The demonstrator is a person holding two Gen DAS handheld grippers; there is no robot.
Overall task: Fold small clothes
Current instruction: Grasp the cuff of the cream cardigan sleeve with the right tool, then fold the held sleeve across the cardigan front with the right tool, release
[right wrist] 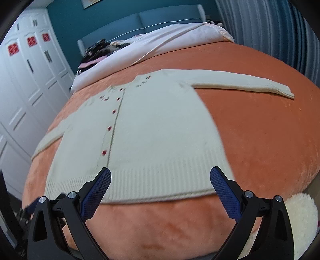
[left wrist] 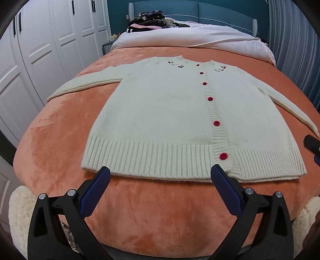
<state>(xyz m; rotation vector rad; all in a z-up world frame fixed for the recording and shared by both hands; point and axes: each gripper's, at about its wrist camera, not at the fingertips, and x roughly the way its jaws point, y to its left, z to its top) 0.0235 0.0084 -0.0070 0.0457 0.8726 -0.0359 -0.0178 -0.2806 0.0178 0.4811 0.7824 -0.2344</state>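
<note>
Cardigan (left wrist: 160, 120) lies flat — clothes pile (left wrist: 152, 20) well beyond, nothing between.

Both wrist views look from the foot of the bed (left wrist: 60, 140) toward its headboard (left wrist: 200, 12), low and near the cardigan (left wrist: 170, 112) hem; the right is tilted. Both share the cardigan.

Left gripper (left wrist: 160, 174) jaws spread wide, empty; right gripper (right wrist: 160, 175) likewise, both aimed forward
</note>
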